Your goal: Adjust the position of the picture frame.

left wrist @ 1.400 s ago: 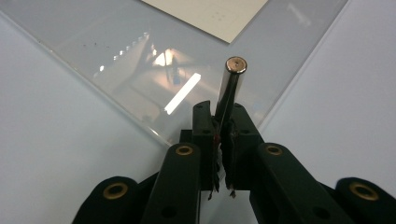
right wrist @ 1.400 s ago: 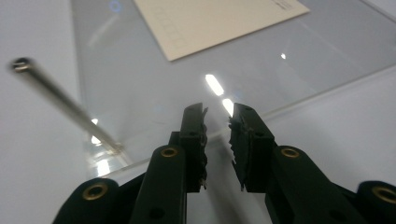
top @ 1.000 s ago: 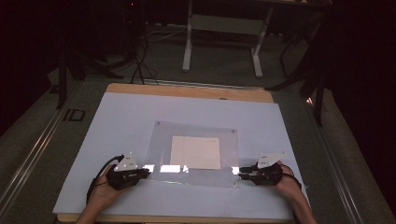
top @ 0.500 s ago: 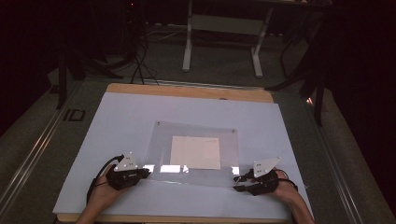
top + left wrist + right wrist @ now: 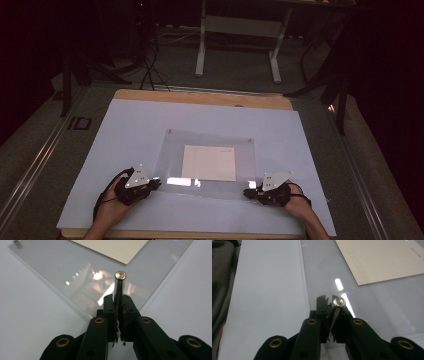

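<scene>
A clear plastic sheet lies on a white board, with a sheet of paper under its middle. Small metal studs sit at its far corners. My left gripper is at the sheet's near left corner. In the left gripper view it is shut on an upright metal pin over that corner. My right gripper is at the near right corner. In the right gripper view it is shut on a second, tilted metal pin above the sheet's edge.
The white board rests on a wooden table whose far edge shows past it. Beyond the table are a dark floor, cables and the white legs of a desk. A metal rail runs along the left side.
My right gripper has tilted and shifted slightly toward the near edge at the sheet's corner. The left gripper has stayed put.
</scene>
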Action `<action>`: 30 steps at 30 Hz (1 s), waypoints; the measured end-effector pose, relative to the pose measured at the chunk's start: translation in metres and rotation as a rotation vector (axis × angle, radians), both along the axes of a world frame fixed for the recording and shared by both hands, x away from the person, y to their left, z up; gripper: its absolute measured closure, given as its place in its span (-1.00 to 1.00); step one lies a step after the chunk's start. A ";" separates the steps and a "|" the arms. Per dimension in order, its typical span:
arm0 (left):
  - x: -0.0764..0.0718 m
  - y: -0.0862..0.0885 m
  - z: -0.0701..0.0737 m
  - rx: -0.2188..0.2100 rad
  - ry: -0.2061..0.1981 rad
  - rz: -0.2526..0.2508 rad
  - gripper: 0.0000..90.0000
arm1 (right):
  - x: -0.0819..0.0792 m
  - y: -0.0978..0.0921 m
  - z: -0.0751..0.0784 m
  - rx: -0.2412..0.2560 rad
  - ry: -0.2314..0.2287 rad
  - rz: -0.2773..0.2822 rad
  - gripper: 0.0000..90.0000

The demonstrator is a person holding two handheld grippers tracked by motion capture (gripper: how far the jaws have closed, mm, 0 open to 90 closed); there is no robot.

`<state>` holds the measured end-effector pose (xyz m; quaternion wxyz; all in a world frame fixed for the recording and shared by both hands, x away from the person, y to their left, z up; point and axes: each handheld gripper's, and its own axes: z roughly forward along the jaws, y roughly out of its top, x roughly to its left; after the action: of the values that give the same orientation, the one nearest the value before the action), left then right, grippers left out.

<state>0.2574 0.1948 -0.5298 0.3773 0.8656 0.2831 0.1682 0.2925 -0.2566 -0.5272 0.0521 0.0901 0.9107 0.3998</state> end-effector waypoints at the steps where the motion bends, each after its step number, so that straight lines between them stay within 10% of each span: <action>1: 0.002 0.001 0.001 -0.007 -0.007 0.011 0.88 | 0.000 0.001 0.001 0.000 -0.005 0.001 0.90; 18: 0.092 -0.001 0.035 -0.087 -0.104 0.199 0.88 | -0.002 0.032 0.031 0.042 -0.185 -0.081 0.83; 30: 0.174 -0.016 0.035 -0.152 -0.076 0.286 0.91 | 0.000 0.069 0.036 0.093 -0.144 -0.107 0.86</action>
<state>0.4317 0.1788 -0.4947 0.4241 0.7786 0.4008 0.2308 0.2926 -0.1876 -0.4909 0.1347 0.1120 0.8790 0.4435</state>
